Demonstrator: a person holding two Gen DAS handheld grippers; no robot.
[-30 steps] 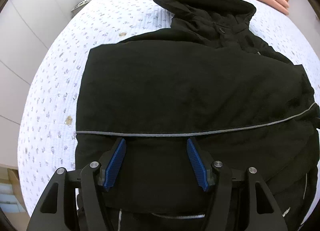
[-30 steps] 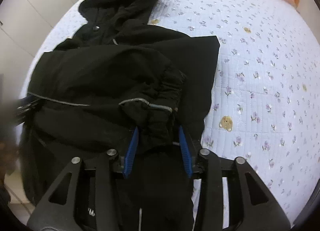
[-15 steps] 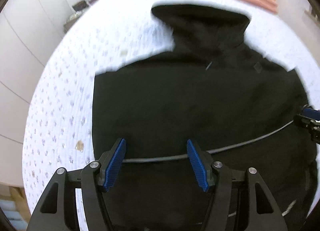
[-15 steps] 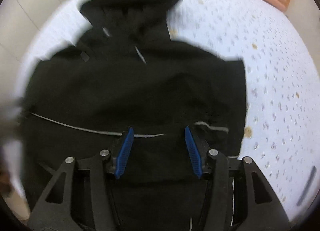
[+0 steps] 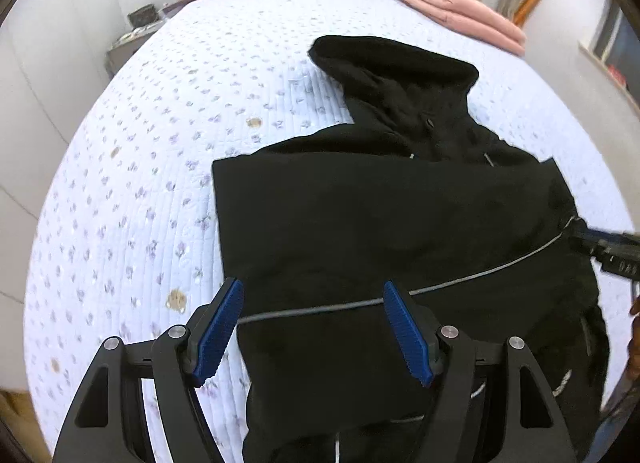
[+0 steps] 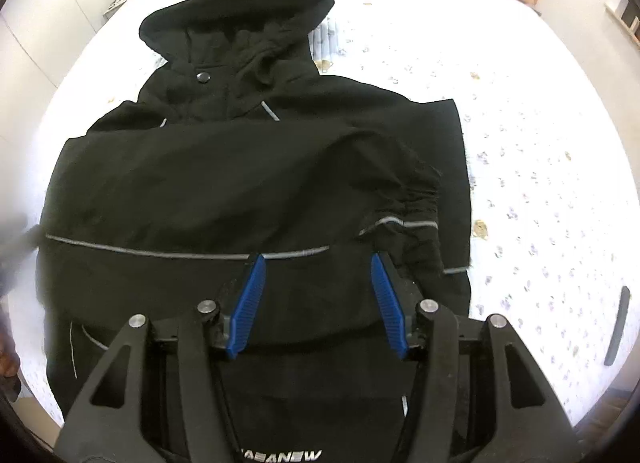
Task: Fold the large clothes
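The bed (image 5: 132,191), covered in a pale quilt with small flower and bear prints, spreads out below and ahead of both my grippers. On it lies the black hooded jacket (image 5: 380,223), its body flat beneath my jaws and its hood (image 6: 240,19) stretched far ahead of them toward the headboard. A thin grey reflective stripe (image 5: 440,287) runs across the jacket just past my fingertips in both views. Far ahead and to the right of my jaws, a folded pink blanket (image 5: 460,19) rests at the head of the bed. My left gripper (image 5: 312,327) hangs over the jacket's left edge, its left pad over the quilt and its right pad over black cloth; its jaws are opening and nothing is pinched between them, only fabric lying below. My right gripper (image 6: 318,299) hovers over the jacket's lower right part, jaws apart and gripping nothing, with the gathered, stripe-trimmed cuff (image 6: 404,219) of a sleeve lying just ahead of my right pad. In the left view, that gripper shows blurred at the jacket's right edge.
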